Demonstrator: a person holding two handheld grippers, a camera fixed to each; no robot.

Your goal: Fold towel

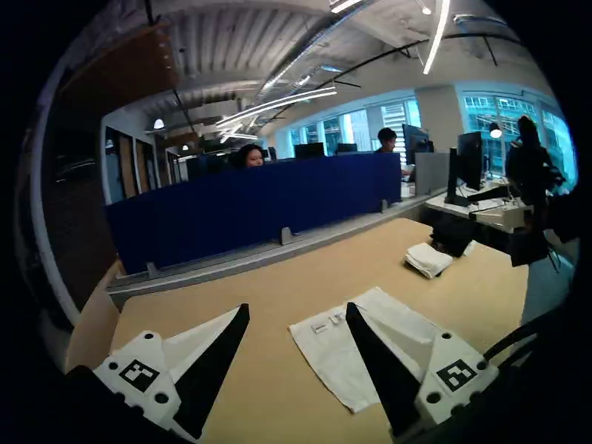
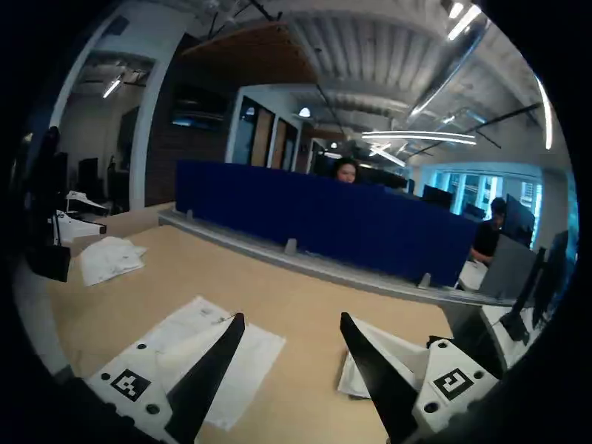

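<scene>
Wooden office desk [image 1: 281, 288], blue divider [image 1: 259, 200] far: we are hovering left gripper [image 1: 296, 306], right gripper [image 2: 291, 317] wide open, empty, flanking flat towel [image 1: 337, 362] near, probably lining up edge grabs

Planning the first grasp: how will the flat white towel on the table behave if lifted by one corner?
The flat white towel lies thin and spread on the table, so it will probably hang limp from a lifted corner. It looks light; a push would likely wrinkle it rather than slide it whole.
</scene>
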